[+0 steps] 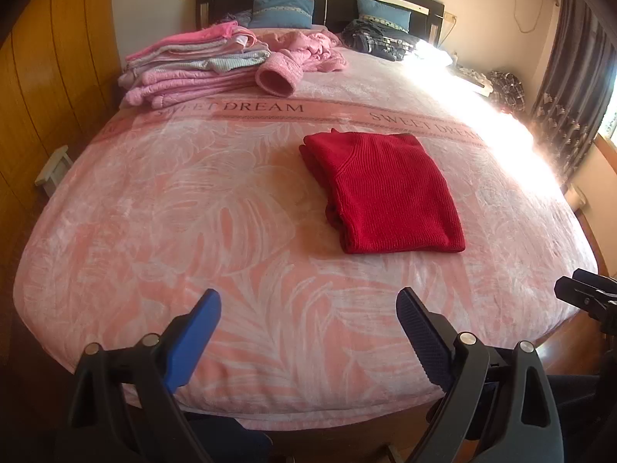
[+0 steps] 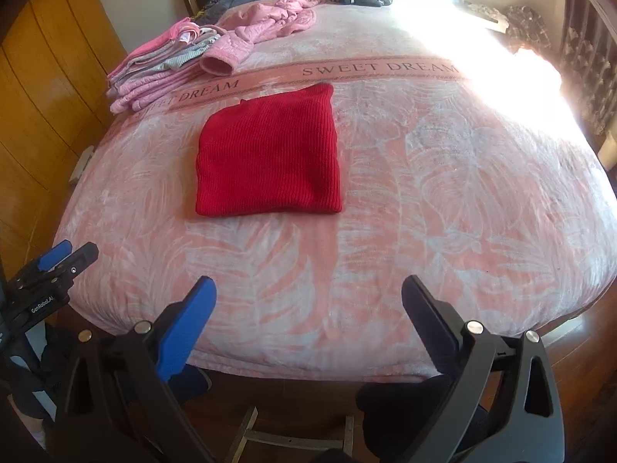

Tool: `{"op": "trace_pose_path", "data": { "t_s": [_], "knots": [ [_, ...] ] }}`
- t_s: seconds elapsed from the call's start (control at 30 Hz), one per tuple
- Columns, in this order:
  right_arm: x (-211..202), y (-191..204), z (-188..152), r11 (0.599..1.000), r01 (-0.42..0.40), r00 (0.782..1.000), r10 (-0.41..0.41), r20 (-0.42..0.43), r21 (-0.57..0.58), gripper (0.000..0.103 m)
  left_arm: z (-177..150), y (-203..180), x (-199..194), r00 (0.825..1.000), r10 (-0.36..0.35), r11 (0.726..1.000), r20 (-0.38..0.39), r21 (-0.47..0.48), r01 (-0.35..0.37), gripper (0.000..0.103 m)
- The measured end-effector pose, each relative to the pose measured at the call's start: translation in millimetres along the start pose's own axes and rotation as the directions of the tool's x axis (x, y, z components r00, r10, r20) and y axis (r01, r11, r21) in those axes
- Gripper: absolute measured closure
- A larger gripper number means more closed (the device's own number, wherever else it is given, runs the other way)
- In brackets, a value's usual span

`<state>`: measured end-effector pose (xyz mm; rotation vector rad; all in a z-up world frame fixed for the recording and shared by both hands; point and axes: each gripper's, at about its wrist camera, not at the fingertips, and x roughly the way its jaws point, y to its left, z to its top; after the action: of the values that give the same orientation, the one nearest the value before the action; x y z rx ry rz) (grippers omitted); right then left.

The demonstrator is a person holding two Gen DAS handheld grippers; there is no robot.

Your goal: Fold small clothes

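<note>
A red knit sweater (image 1: 385, 193) (image 2: 270, 154) lies folded into a flat rectangle in the middle of the pink bed (image 1: 193, 231) (image 2: 424, 193). My left gripper (image 1: 308, 308) is open with nothing between its fingers, held over the bed's foot edge, well short of the sweater. My right gripper (image 2: 308, 297) is also open and empty, back at the same edge. The right wrist view shows the left gripper (image 2: 67, 252) at its far left. In the left wrist view the right gripper's tip (image 1: 582, 293) shows at the far right.
A stack of folded pink and grey clothes (image 1: 193, 65) (image 2: 162, 69) sits at the bed's far left. A loose pink quilted jacket (image 1: 304, 54) (image 2: 270, 23) and dark plaid clothes (image 1: 378, 38) lie near the pillows. A wooden wardrobe (image 1: 46, 77) stands left. Strong sunlight washes out the right side.
</note>
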<state>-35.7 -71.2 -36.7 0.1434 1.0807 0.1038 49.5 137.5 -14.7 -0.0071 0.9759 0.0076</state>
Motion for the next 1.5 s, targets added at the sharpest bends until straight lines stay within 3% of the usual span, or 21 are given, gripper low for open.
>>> {"op": "trace_pose_path", "data": {
  "t_s": [0.23,0.37,0.77,0.97,1.5],
  "knots": [
    [2,-10,-3,0.997,0.074,0.997,-0.075,0.022,0.018,0.005,-2,-5,-1,0.999,0.038,0.999,0.0,0.013,-0.038,0.007],
    [3,-6,-3,0.999,0.05,0.999,-0.05,0.015,-0.001,0.005,-3,-4,1,0.998,0.061,0.998,0.005,0.001,-0.061,0.007],
    [6,24,-7,0.989,0.08,0.997,-0.077,0.026,-0.121,0.005,-3,-3,1,0.997,0.072,0.997,0.006,-0.012,-0.072,0.007],
    [14,19,-8,0.996,0.041,0.999,-0.042,-0.014,-0.079,0.005,-5,-5,6,0.997,0.073,0.997,-0.01,-0.004,-0.073,0.007],
    [26,9,-10,0.999,0.051,0.996,-0.052,-0.078,-0.013,0.005,-5,-5,9,0.995,0.101,0.995,-0.004,-0.003,-0.101,0.007]
  ]
}}
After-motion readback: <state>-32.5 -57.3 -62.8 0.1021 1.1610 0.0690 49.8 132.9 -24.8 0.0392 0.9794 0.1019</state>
